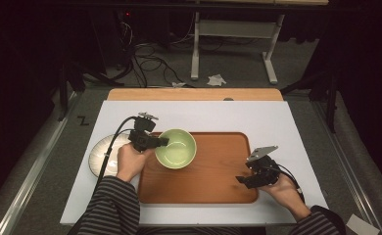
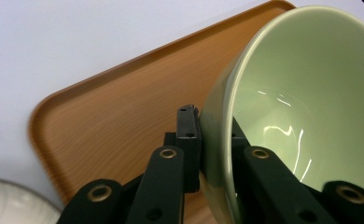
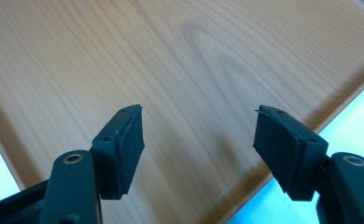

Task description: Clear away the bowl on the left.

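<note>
While the left gripper (image 1: 162,141) pinches the near-left rim of the green bowl (image 1: 177,148), one jaw outside the wall and one inside, we judge the step in hand to be carrying the bowl over the wooden tray (image 1: 218,169). To do it well, we would keep the grip firm and the bowl level, then lower it flat onto bare wood before letting go. At far left a white plate (image 1: 101,152) rests on the white table mat (image 1: 277,122), just beside the tray. The bowl sits over the tray's left end. It is pale green, glossy, round and empty, with light glinting inside. At right, the right gripper (image 1: 241,180) hovers over the tray's near-right corner, jaws spread and holding nothing.
</note>
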`<act>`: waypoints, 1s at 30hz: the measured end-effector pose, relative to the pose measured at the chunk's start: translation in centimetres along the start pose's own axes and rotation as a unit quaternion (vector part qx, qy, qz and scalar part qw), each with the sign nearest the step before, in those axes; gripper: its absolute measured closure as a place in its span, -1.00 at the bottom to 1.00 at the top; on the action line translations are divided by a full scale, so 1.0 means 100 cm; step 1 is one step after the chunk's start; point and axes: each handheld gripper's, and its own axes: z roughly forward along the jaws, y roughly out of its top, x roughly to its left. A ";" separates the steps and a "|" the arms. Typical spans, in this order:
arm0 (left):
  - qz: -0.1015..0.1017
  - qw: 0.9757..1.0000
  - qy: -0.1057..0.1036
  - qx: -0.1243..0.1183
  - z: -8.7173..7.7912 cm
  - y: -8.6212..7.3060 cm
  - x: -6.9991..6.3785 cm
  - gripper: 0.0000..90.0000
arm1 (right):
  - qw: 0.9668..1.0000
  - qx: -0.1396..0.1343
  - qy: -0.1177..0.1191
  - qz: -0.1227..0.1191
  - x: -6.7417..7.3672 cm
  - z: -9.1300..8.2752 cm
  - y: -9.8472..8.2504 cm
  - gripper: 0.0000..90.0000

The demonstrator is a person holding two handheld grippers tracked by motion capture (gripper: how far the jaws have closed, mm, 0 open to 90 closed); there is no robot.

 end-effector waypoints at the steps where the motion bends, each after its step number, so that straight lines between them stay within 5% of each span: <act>1: 0.003 1.000 -0.001 0.004 0.003 0.001 -0.002 0.85 | 1.000 -0.001 0.002 0.000 0.001 0.000 0.000 -0.23; 30: -0.003 0.998 -0.016 0.055 0.070 0.026 -0.013 0.85 | 1.000 0.002 0.006 -0.006 0.001 0.001 0.000 -0.23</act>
